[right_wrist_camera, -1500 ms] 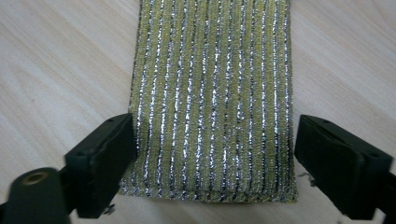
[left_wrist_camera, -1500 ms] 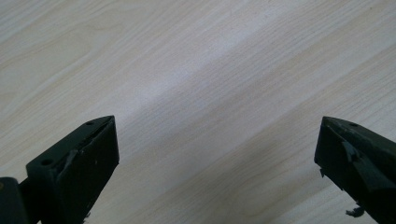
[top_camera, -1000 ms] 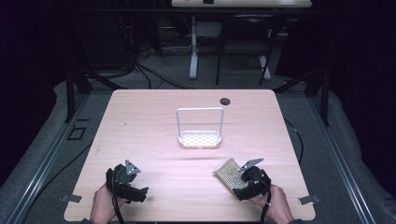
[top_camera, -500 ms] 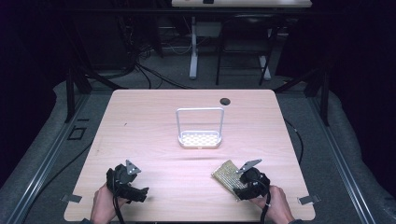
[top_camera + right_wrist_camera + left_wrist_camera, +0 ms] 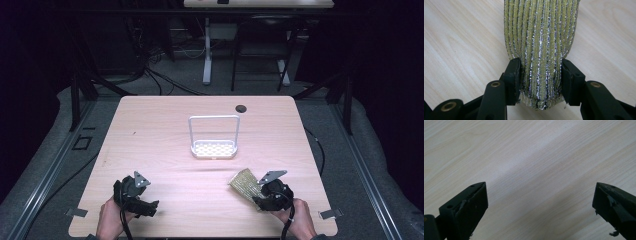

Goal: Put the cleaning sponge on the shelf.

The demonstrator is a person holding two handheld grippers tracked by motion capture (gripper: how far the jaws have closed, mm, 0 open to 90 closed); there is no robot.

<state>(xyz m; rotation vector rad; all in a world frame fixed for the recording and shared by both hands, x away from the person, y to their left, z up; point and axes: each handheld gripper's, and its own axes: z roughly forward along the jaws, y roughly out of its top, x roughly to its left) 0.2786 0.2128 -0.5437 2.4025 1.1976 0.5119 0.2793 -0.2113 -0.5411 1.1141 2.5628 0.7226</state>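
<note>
A gold and silver striped scouring sponge (image 5: pixel 244 183) (image 5: pixel 541 37) lies at the table's front right. My right gripper (image 5: pixel 260 197) (image 5: pixel 541 75) is shut on its near end; both pads squeeze its sides, and its jaws have just been closing on it. A white rack with a tall handle (image 5: pixel 214 139) stands in the middle of the table. At the front left, my left gripper (image 5: pixel 145 206) (image 5: pixel 540 202) rests low over bare wood, its jaws wide open with nothing between them.
The light wooden table (image 5: pixel 150 125) has a small black round cap (image 5: pixel 241 108) near its far edge. Beyond the far edge are dark floor, cables and the legs of another table (image 5: pixel 207 50).
The right gripper's jaws have drawn in onto the sponge's near end. The sponge has shifted slightly. The left gripper has stayed where it was.
</note>
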